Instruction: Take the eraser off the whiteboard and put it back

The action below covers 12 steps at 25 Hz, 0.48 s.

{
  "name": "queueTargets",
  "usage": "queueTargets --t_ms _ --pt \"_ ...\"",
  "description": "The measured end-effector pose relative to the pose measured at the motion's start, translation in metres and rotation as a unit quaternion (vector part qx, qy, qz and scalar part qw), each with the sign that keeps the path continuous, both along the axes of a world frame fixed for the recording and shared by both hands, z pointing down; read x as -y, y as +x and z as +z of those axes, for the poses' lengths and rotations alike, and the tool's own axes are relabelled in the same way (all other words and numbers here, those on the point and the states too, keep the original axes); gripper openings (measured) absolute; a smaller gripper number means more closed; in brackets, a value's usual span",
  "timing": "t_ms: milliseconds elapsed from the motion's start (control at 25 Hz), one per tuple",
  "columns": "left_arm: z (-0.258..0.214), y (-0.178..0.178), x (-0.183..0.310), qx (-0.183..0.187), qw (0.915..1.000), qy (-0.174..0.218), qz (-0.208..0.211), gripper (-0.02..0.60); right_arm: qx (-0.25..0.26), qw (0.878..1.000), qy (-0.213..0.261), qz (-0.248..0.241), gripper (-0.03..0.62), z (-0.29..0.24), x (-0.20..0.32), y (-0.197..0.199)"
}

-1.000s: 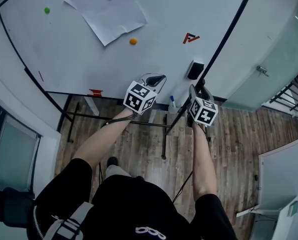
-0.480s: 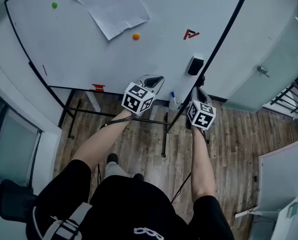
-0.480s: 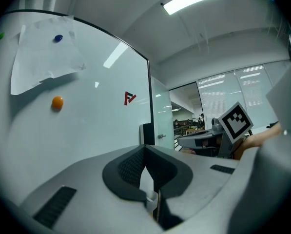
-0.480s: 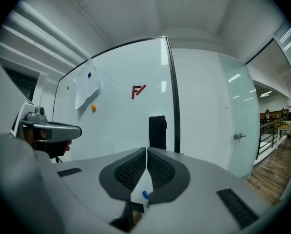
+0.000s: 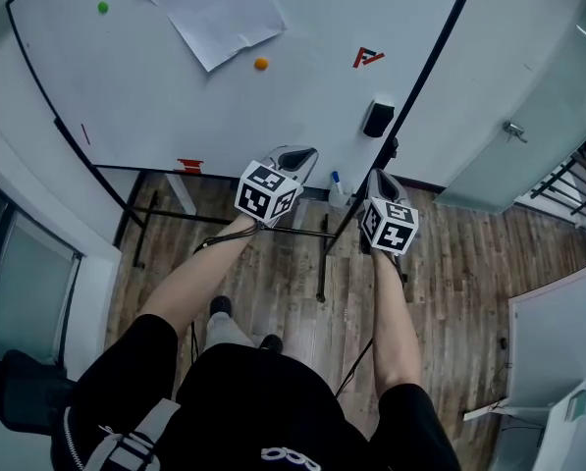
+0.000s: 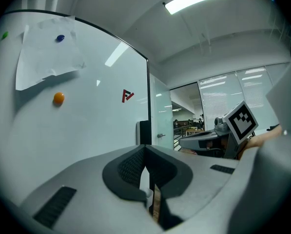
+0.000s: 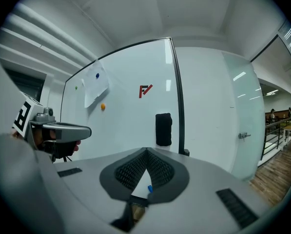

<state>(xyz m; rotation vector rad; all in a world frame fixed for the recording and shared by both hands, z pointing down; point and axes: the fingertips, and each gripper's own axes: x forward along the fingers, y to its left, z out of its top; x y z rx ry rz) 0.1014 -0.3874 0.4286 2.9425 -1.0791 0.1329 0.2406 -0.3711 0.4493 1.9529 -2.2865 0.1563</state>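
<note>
Now the right gripper (image 7: 146, 151) has just closed its jaws empty and backed away from the black rectangular eraser (image 5: 378, 118), stuck on the black-framed whiteboard (image 5: 155, 96). The left gripper (image 6: 145, 147) is pinched empty too. Put-back looks finished.

The whiteboard (image 5: 175, 96) gleams glossy and smooth inside its matt black frame (image 5: 434, 57). The paper sheet (image 5: 219, 18) looks creased and dull, the black eraser (image 5: 378, 118) soft and matt. The left gripper (image 6: 145, 147) and right gripper (image 7: 146, 151), 2 smooth grey plastic shells, carry rough, mesh-textured black pads (image 7: 135, 169). The floor (image 5: 273, 283) shows grained wood planks.
</note>
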Motion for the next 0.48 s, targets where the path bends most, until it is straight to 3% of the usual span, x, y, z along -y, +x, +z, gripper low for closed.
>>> queueTargets --t_ms 480 --pt "0.0036 0.0029 -0.0056 0.001 1.0000 -0.002 -0.005 0.009 0.003 1.000 -0.003 -0.007 0.023 0.0016 -0.0059 0.0018"
